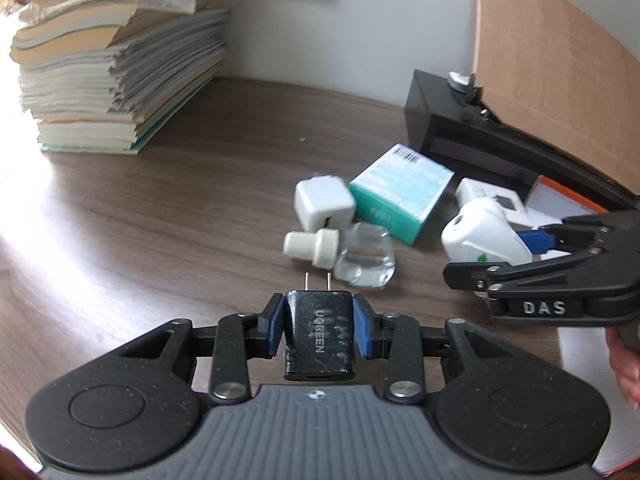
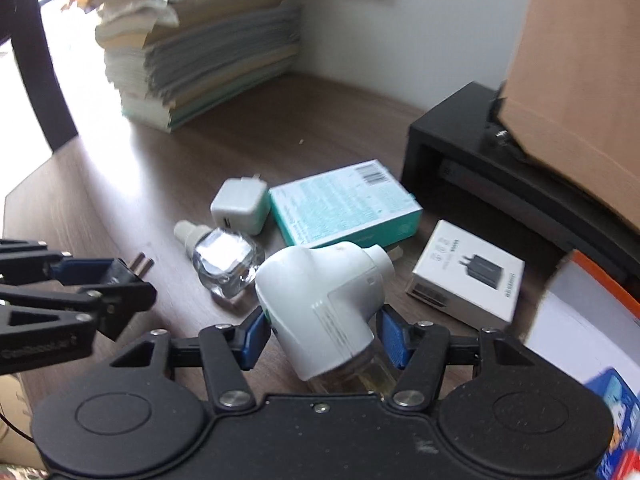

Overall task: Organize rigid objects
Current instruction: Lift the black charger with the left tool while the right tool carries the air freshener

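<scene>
My left gripper (image 1: 319,330) is shut on a black UGREEN charger (image 1: 319,336), prongs pointing forward, just above the wooden table. My right gripper (image 2: 325,332) is shut on a white plug-in vaporizer (image 2: 320,300) with a yellowish bottle under it; it also shows in the left wrist view (image 1: 484,236). On the table between them lie a white cube charger (image 1: 324,202), a clear bottle with a white cap (image 1: 360,258), a teal box (image 1: 400,192) and a white charger box (image 2: 466,276).
A tall stack of papers and books (image 1: 116,72) stands at the back left. A black stand (image 1: 480,140) with a cardboard box (image 1: 552,64) on it stands at the back right. An orange-edged white box (image 2: 580,320) lies at the right.
</scene>
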A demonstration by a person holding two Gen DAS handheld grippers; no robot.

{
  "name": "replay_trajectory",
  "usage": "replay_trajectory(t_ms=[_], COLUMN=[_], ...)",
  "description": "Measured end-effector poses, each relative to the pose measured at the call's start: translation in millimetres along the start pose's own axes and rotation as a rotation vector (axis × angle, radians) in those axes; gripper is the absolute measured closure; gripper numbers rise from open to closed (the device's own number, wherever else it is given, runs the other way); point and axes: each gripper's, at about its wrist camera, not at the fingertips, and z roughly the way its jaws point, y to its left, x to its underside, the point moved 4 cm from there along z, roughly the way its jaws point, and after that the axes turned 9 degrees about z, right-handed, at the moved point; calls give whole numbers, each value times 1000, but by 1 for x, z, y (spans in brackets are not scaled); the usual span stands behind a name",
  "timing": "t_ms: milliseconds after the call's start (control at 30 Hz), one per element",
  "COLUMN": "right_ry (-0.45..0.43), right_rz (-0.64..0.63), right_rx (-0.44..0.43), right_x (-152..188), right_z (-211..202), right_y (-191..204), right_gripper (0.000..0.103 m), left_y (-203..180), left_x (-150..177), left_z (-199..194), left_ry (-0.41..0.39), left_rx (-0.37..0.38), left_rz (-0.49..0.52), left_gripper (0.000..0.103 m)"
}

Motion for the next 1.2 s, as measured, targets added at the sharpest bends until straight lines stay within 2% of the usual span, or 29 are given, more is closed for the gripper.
replay_trajectory(t_ms=[133, 333, 433, 467, 500, 533, 633, 700, 767, 800, 867, 933, 1100, 1133, 1167, 1200], right_ry=[-58, -151, -160, -152, -144, -135, -106, -116, -107, -111, -113, -96, -8, -12, -7, -4], right_rz=[79, 175, 207, 217, 226, 236, 239, 225, 200, 183, 126, 38, -275, -308, -301, -272], right_rx=[22, 35, 38, 44, 45, 43, 51, 56, 83, 94, 100, 125, 198, 196, 176, 176], right_x=[3, 14, 24, 29, 33, 39, 51, 58, 64, 66, 68, 67, 74, 75, 74, 70], right_z=[-30, -71, -81, -82, -83, -84, -79, -79, -75, -74, -70, -62, -32, -30, -29, -29], right_y=[-7, -21, -28, -30, -32, -33, -35, -35, -33, -31, -24, -15, 7, 8, 5, -1], right_gripper=[51, 54, 57, 61, 71, 101, 103, 80, 27, 21, 22, 19, 15, 16, 30, 37], left_y=[-14, -40, -53, -56, -59, -62, -65, -64, -63, -62, -59, -55, -45, -44, -43, -43], left_x=[-8, -14, -15, -15, -15, -14, -9, -6, -3, -2, 0, 1, 5, 6, 6, 7], left_z=[-7, -19, -25, -26, -27, -28, -31, -32, -34, -35, -36, -37, -40, -40, -41, -40], left_ry=[-26, -61, -74, -76, -76, -76, -71, -63, -60, -60, -57, -55, -47, -45, -44, -42], left_rx=[22, 68, 89, 94, 99, 103, 102, 100, 91, 87, 79, 70, 49, 45, 44, 43], left_rz=[22, 55, 66, 67, 66, 68, 78, 75, 78, 76, 65, 57, 34, 30, 27, 26], left_gripper=[67, 67, 67, 67, 67, 67, 67, 67, 67, 66, 66, 66, 66, 66, 66, 66])
